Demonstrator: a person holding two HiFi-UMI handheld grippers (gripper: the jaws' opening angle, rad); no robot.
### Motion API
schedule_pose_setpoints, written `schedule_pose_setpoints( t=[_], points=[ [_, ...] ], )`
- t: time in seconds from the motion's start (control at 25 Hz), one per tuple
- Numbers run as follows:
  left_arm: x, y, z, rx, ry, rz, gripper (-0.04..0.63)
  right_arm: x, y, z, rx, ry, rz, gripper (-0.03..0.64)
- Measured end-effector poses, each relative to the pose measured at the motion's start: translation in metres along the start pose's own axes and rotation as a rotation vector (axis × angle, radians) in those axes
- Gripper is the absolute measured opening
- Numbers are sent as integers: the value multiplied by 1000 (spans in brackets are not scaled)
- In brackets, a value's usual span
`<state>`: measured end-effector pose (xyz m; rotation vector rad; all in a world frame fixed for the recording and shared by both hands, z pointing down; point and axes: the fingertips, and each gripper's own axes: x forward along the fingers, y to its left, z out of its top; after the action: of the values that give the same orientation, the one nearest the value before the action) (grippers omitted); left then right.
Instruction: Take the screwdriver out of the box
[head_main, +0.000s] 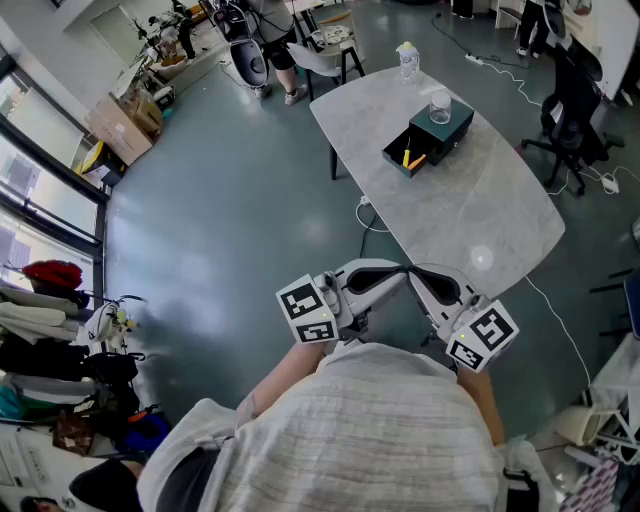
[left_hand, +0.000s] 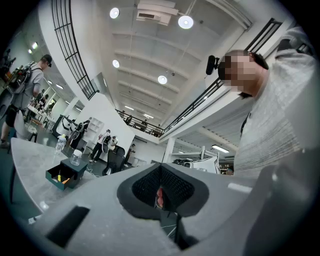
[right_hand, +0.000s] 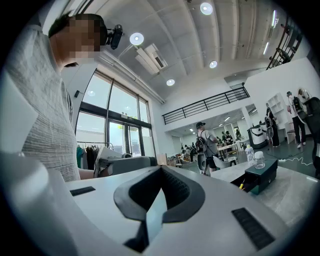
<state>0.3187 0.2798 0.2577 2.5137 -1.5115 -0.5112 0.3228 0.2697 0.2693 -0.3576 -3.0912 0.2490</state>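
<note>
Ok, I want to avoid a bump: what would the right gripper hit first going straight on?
Probably the left gripper, whose tips nearly meet the right gripper's in the head view, though depth is unclear.

"Is the way to the box (head_main: 445, 132) free?"
"Yes. The near stretch of the table (head_main: 480, 230) lies bare, and the drawer (head_main: 404, 158) stands open from above."
"Any obstacles?"
"A jar (head_main: 440, 105) sits on the box's lid. A bottle (head_main: 407, 62) stands behind, at the far edge."
</note>
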Motion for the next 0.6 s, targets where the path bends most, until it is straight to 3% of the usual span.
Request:
schedule_pose_setpoints(
  t=[0.6],
  points=[
    [14, 8, -5, -3, 18, 12, 16, -4, -16, -2, 14, 1, 9, 9]
  ],
)
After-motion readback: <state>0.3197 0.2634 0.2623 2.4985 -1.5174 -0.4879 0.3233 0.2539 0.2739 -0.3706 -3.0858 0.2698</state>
